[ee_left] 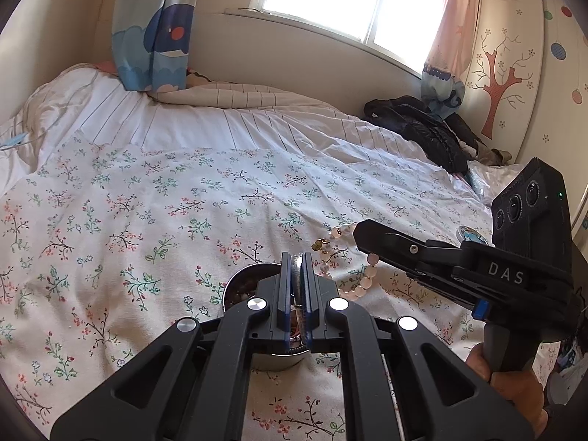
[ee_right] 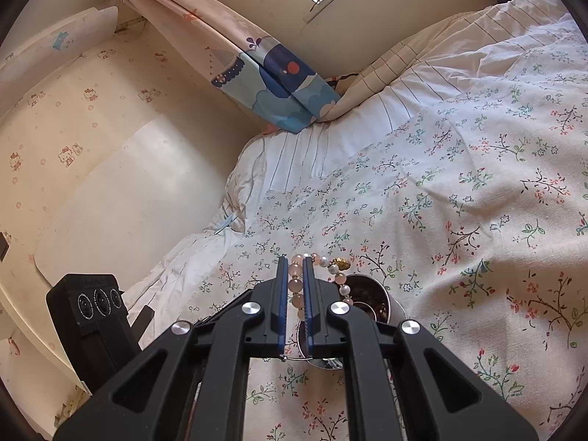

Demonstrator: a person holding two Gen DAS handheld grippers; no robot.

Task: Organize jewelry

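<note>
On a bed w/ floral sheet (ee_left: 147, 198), the left gripper (ee_left: 297, 257) has its jaws pinching the rim of a small metal bowl (ee_left: 239, 286) of dark beads, while the right gripper (ee_right: 294, 261), lettered "DAS" in the left wrist view, has its jaws pinching a pink bead bracelet (ee_right: 296, 286) held just above the bowl. Most of the bowl is hidden behind the jaws; a shiny round item (ee_left: 472, 237) beyond the right gripper is partly cut off & hard to ID. Wardrobe (ee_left: 514, 55) lettering by the window is too faint to read.

pink bead bracelet (ee_right: 296, 286) hangs over round metal bowl (ee_right: 382, 294) on floral bedsheet.
</note>
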